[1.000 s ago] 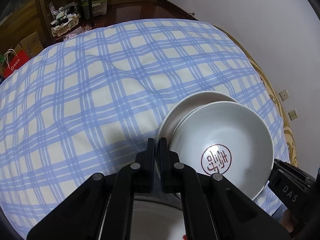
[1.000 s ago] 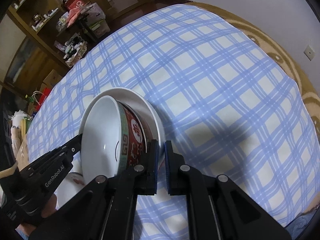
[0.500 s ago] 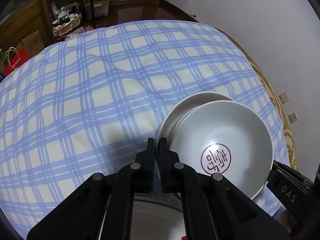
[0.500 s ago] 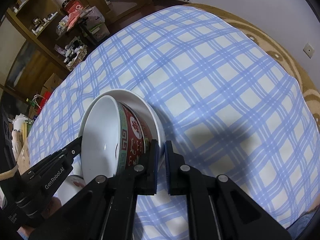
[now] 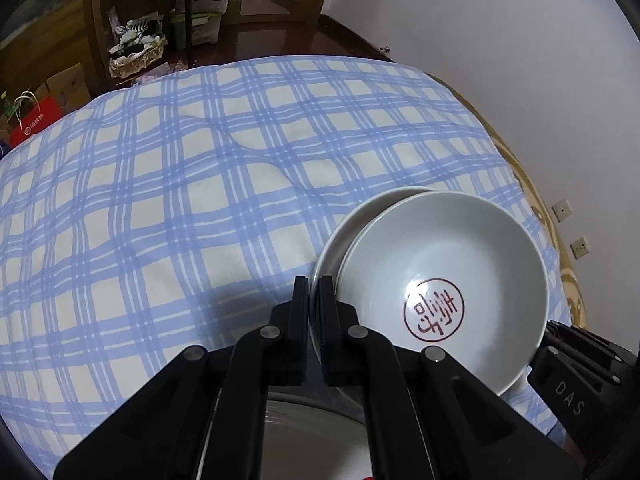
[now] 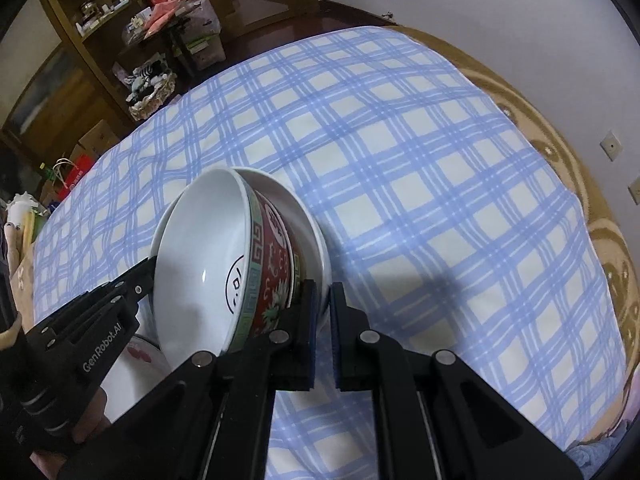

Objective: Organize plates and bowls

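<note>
A white plate point(image 5: 362, 210) carries a bowl point(image 5: 440, 280) with a white inside, a red seal mark and a red patterned outside point(image 6: 272, 256). Both are held up over the blue checked tablecloth point(image 5: 160, 200). My left gripper point(image 5: 314, 292) is shut on the plate's left rim. My right gripper point(image 6: 323, 300) is shut on the plate's opposite rim point(image 6: 316, 240), and its body shows at the lower right of the left wrist view point(image 5: 576, 372). The plate and bowl tilt in the right wrist view.
Another white plate point(image 5: 312, 440) lies below the left gripper, also seen in the right wrist view point(image 6: 140, 354). Wooden shelves point(image 6: 80, 40), a basket point(image 5: 136, 52) and boxes stand beyond the table's far edge. A white wall point(image 5: 520, 60) is to the right.
The plate and bowl stay gripped by both grippers. The pair has shifted only slightly over the cloth, and the view has drifted a little.
</note>
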The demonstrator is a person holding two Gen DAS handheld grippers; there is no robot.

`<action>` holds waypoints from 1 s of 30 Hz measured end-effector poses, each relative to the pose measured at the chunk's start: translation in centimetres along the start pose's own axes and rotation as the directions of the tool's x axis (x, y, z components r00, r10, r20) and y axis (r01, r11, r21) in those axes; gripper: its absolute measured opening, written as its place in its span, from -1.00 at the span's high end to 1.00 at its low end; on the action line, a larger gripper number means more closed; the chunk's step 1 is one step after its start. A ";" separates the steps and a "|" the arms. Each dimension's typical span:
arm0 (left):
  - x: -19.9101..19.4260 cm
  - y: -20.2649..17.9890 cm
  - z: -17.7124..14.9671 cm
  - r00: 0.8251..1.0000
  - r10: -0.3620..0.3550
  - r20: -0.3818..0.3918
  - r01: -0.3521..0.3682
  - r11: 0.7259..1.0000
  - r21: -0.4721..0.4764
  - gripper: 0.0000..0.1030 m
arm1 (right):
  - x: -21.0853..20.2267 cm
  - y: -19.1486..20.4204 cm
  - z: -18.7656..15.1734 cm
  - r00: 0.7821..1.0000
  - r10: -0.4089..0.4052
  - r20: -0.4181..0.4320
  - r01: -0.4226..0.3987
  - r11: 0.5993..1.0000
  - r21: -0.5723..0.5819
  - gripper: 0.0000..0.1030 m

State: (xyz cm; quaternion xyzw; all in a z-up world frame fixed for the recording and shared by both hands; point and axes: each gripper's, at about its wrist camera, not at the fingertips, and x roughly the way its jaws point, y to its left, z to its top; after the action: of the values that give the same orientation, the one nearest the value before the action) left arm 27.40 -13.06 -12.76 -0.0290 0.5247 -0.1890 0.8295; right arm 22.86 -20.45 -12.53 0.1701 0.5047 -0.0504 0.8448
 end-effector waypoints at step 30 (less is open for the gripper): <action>-2.4 -1.2 -0.7 0.999 -0.026 -0.031 0.026 1.000 -0.011 0.95 | -2.9 -2.5 -1.1 0.996 0.086 0.017 -0.087 0.992 0.090 0.84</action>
State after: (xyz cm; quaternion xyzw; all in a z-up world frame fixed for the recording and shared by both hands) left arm 25.57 -13.24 -10.73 -0.0373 0.5380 -0.1973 0.8187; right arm 19.84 -22.70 -11.08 0.2299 0.4887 -0.0378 0.8408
